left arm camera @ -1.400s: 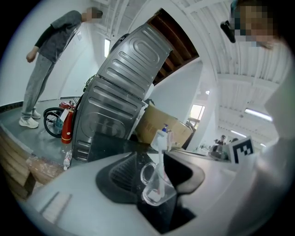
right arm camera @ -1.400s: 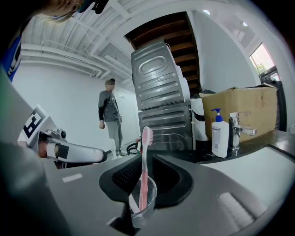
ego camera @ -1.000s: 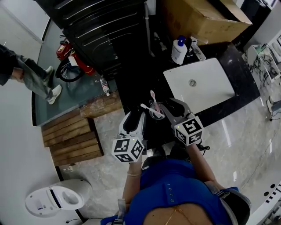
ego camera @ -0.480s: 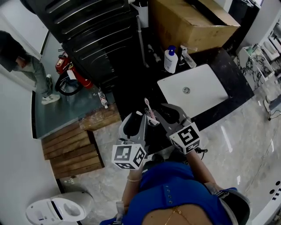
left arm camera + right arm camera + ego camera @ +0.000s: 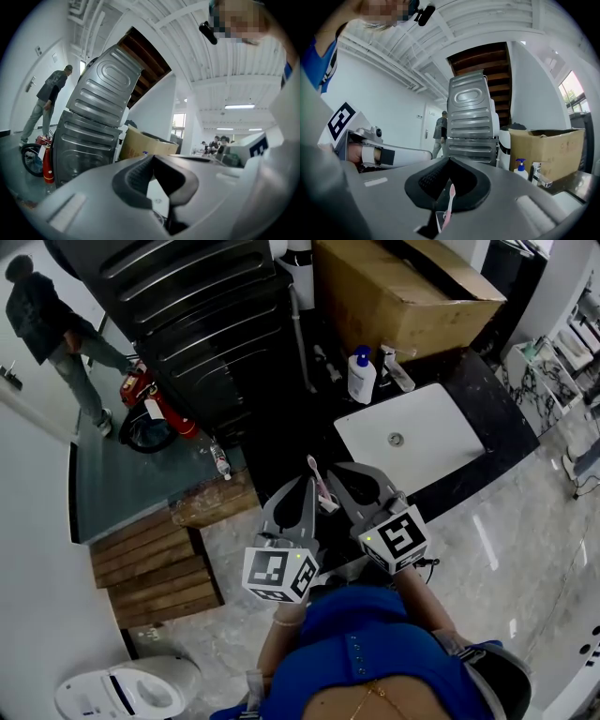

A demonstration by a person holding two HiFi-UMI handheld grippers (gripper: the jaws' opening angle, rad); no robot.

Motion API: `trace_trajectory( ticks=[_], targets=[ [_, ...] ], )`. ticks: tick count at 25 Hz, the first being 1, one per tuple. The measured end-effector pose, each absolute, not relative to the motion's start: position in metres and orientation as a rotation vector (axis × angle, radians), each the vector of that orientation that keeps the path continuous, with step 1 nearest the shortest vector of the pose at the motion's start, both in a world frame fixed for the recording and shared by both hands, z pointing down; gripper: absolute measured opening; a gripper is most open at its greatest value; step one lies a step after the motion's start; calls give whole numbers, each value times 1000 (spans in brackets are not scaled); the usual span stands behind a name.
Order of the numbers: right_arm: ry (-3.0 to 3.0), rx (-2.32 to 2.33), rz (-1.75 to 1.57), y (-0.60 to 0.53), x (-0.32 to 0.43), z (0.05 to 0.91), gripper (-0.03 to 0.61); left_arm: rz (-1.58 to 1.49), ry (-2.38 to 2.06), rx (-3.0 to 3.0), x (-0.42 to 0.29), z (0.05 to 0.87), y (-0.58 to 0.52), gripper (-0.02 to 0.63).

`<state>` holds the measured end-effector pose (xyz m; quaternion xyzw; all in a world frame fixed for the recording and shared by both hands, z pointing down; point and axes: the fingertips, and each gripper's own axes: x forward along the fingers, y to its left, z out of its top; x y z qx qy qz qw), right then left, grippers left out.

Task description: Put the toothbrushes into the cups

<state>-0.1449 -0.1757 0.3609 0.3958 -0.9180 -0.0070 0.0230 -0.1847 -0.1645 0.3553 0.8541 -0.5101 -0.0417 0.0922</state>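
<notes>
A pink toothbrush [image 5: 319,481] stands head-up between my two grippers in the head view. In the right gripper view the same pink toothbrush [image 5: 449,200] shows below the jaws, its foot in a clear cup [image 5: 439,220]. The cup is mostly hidden in the head view. My left gripper [image 5: 304,484] is shut with nothing between its jaws, just left of the brush. My right gripper [image 5: 339,471] is also shut and empty, just right of it. In each gripper view the dark pads [image 5: 136,176] [image 5: 433,180] meet at the tips, and neither touches the brush.
A white sink basin [image 5: 417,432] lies on the dark counter to the right, with a soap pump bottle [image 5: 361,376] and a tap [image 5: 395,371] behind it. A cardboard box [image 5: 403,282] and a dark ribbed metal cabinet [image 5: 202,306] stand beyond. A person [image 5: 52,320] stands far left.
Both grippers went from open to shut and rose. The pink toothbrush stayed upright in the cup between them. The person at the left walked farther away.
</notes>
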Motion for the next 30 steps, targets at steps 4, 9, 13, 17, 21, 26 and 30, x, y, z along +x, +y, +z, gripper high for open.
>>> trace_trajectory(
  ticks=[4,9,13,17,21,26,30],
  targets=[
    [-2863,1243,-32,-176,-145,352,2,-130,-1534,2545,-185,349,-166,5],
    [-2870,1255,-24,-174,-143,348,2,-130,-1540,2545,-185,347,-164,5],
    [-2861,1233,-24,-171,-144,349,2,-123,-1539,2545,-184,346,-161,5],
    [-2879,1197,-18,-167,-148,348,2,-122,-1540,2540,-185,345,-159,5],
    [-2882,1189,-2,-162,-150,351,2,-113,-1539,2520,-186,348,-156,5],
    [-2889,1185,14,-158,-151,352,0,-102,-1553,2524,-188,350,-152,5],
    [-2887,1186,26,-156,-152,352,0,-94,-1560,2526,-189,349,-149,5]
  ],
)
